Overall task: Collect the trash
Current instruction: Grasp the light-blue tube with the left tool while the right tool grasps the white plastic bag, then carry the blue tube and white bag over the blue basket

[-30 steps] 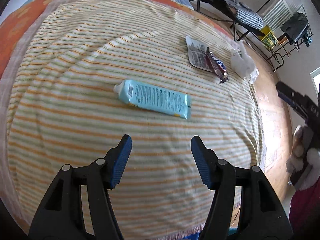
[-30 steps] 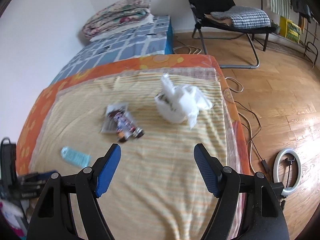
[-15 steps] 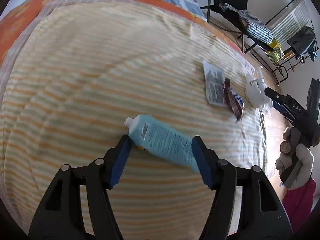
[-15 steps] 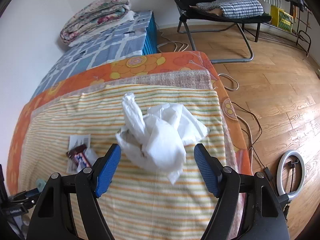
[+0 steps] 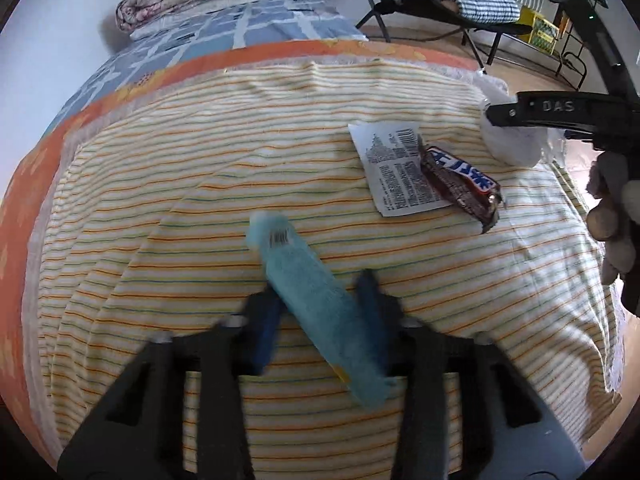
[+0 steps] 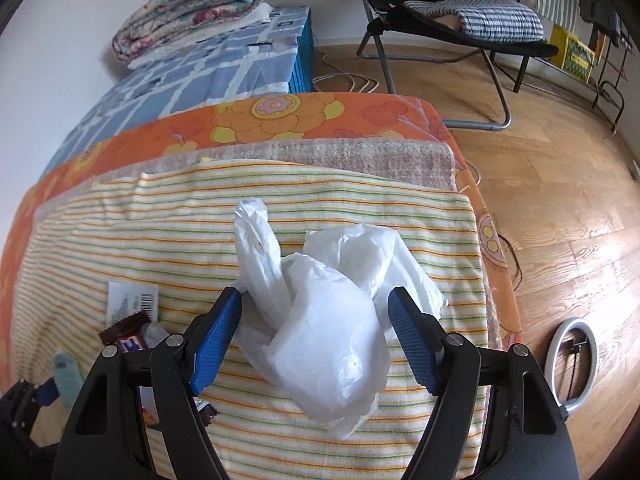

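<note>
Left gripper [image 5: 320, 312], tilted steeply down, closing on blue tube [image 5: 316, 300]; right gripper [image 6: 316, 332] open astride plastic bag [image 6: 332, 320].

Tube [image 5: 316, 300]: your light-blue tube lies slantwise on the striped cover, cap end away from you, blurred.
Leaflet [image 5: 400, 168]: white printed sheet, flat, barcode showing.
Wrapper [image 5: 460, 180]: brown candy wrapper, crumpled, overlapping the leaflet's edge.
Bag [image 6: 328, 312]: white plastic bag, scrunched, near the bed's edge.

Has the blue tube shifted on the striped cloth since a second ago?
Yes. The tube has swung: it lay across the cloth's stripes' direction, now it points up across them, between the closing left tongs.
</note>
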The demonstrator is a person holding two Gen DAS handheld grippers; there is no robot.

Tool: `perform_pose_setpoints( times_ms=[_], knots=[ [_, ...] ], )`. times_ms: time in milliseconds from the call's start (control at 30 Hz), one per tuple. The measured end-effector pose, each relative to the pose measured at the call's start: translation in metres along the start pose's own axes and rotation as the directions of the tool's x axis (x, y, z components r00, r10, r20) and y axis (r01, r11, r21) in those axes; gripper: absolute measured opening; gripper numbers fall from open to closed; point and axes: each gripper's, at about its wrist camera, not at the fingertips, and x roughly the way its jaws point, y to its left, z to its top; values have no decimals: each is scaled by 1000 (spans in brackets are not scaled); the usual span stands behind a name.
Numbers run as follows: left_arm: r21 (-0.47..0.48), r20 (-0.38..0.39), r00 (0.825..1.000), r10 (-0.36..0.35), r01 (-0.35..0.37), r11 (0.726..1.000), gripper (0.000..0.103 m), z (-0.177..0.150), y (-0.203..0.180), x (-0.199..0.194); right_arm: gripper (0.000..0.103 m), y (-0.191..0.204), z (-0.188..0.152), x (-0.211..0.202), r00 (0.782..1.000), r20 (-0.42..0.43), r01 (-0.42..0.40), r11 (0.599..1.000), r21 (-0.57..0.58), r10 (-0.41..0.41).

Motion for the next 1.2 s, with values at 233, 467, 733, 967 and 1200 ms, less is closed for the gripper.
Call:
perform_pose_setpoints(
  times_ms=[233, 467, 733, 967, 1200],
  knots=[
    [-66, 12, 995, -99, 99, 993, 5, -7, 15, -13, 37, 0, -10, -8, 999, -15, -36, 999, -21, 35],
    [-100, 41, 989, -144, 148, 984, 5, -15, 26, -44, 33, 0, -21, -41, 994, 34, -101, 995, -12, 101],
    [-192, 131, 982, -138, 162, 968, 5, -42, 31, -106, 33, 25, -45, -114, 978, 98, -179, 981, -72, 186],
    [-317, 195, 966, -170, 226, 921, 5, -112, 32, -162, 33, 69, -97, -180, 965, 97, -221, 955, -197, 243],
    [-315, 169, 970, -174, 221, 923, 5, -177, 23, -194, 33, 101, -167, -215, 955, 21, -283, 929, -238, 297]
  ],
)
